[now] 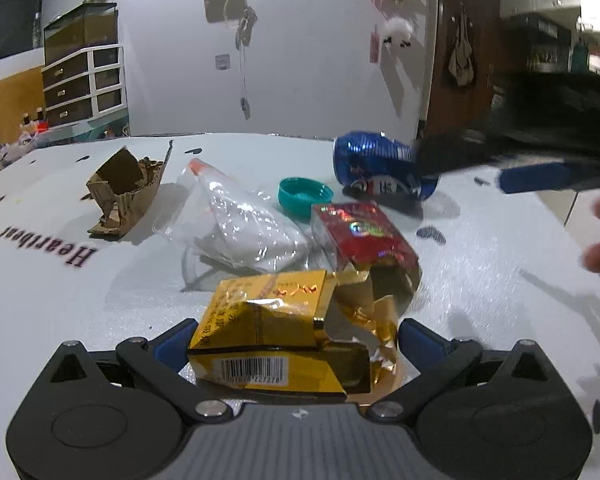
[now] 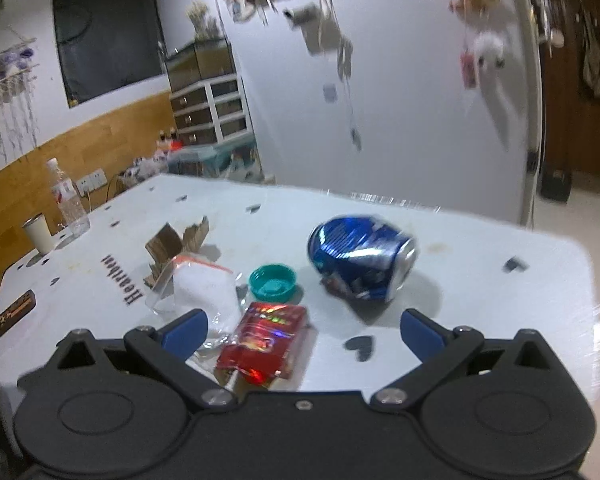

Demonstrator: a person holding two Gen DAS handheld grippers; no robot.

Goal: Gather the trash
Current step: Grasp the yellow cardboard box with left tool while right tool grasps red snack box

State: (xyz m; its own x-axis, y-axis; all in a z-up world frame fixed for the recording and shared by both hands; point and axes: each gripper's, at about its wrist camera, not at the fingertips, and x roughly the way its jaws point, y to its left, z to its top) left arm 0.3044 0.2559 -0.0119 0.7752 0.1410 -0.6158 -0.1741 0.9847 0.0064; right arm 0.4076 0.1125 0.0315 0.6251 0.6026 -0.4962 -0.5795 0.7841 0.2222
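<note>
My left tongs are spread wide w/ the crumpled yellow-and-gold foil packet lying on the white table between the blue fingertips, not pinched. Just beyond it sits the red holographic packet, next to the clear plastic bag w/ white contents. The teal plastic cap is behind those, the torn brown cardboard scrap further left. My right tongs hover spread too, holding nothing (view a bit blurred), over the red packet, facing the dented blue drink can lying on its side near the table's far right.
</note>
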